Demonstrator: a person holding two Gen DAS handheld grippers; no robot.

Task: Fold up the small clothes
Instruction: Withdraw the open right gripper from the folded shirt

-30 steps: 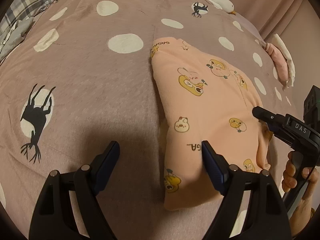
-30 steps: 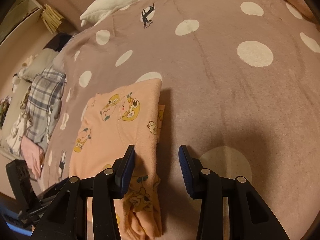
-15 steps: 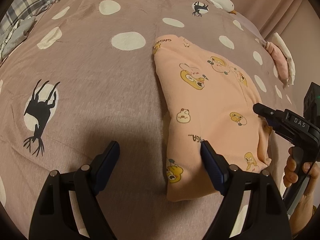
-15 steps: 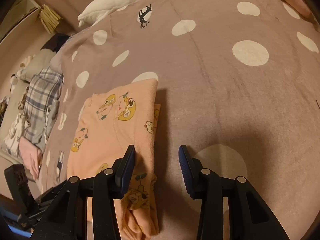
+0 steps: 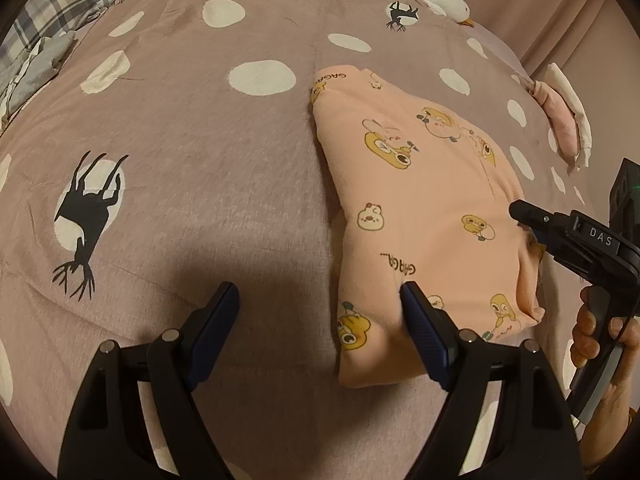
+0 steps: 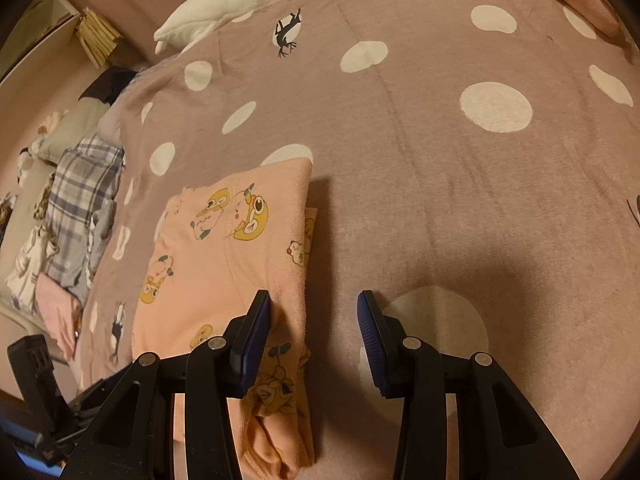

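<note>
A small peach garment (image 5: 424, 208) printed with yellow cartoon ducks lies folded in a long strip on the mauve polka-dot blanket (image 5: 200, 152). It also shows in the right wrist view (image 6: 224, 256). My left gripper (image 5: 320, 308) is open and empty, its right finger (image 5: 420, 320) touching the garment's near left edge. My right gripper (image 6: 314, 316) is open and empty over the garment's right edge, its left finger (image 6: 254, 332) above the cloth. The right gripper also shows in the left wrist view (image 5: 532, 216) at the garment's far side.
A pink and white cloth bundle (image 5: 564, 120) lies at the blanket's right edge. Plaid and grey clothes (image 6: 76, 208) are piled off the blanket's other side. A white pillow (image 6: 256, 0) lies at the far end.
Both grippers have drifted slightly over the garment. Both stay open. The garment lies as before.
</note>
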